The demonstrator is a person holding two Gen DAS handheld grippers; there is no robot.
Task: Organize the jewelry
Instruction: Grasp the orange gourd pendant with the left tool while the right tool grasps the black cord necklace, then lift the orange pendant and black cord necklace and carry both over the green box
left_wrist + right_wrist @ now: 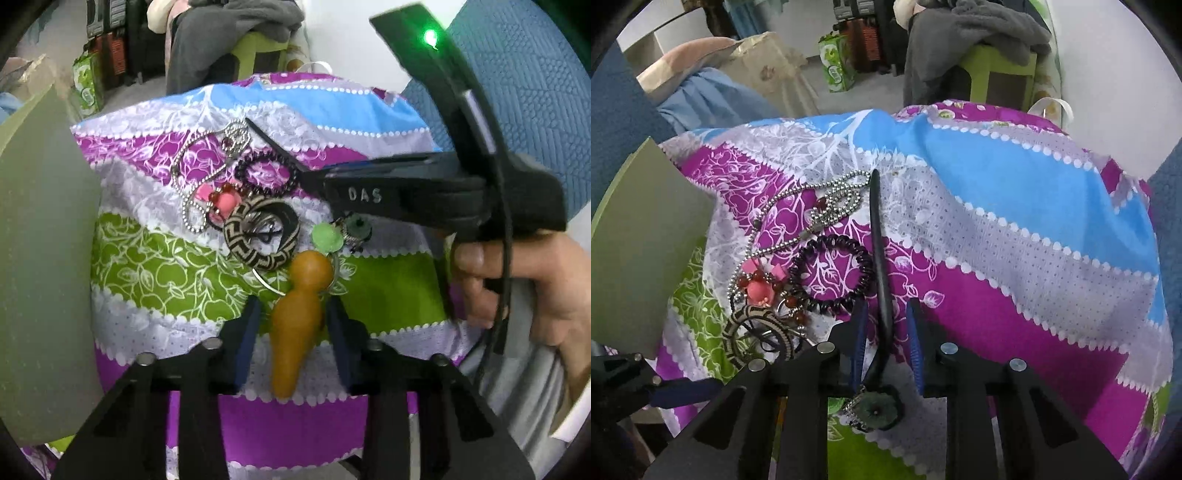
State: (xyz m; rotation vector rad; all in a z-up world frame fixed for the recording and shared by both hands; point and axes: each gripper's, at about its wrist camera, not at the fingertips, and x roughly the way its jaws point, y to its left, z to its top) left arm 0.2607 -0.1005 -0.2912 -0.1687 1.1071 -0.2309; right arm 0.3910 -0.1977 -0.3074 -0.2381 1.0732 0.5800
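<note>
Jewelry lies in a loose cluster on your patterned cloth (155,266), at the middle of the left wrist view. Furthest left in that cluster, the silver ball chain (192,199) loops beside pink bead pieces (221,201). Just right of them sits the dark beaded bracelet (266,173), and below it the woven black-and-tan bangle (262,236). Lower centre, your left hand-held gripper (291,332) has its blue pads apart on either side of the mustard-coloured peg-shaped pendant (299,321); you cannot tell whether the pads touch it. A green disc charm (327,236) lies just above the pendant's rounded head. From the right edge your right hand-held gripper (332,177) reaches across, your hand (517,288) on its handle.

In the right wrist view, a pale green board (646,251) fills the left side. At centre, your right hand-held gripper (886,332) stands with fingers apart around a black cord (877,258), not pinching it. A dark green round pendant (877,408) lies at the cord's near end.
</note>
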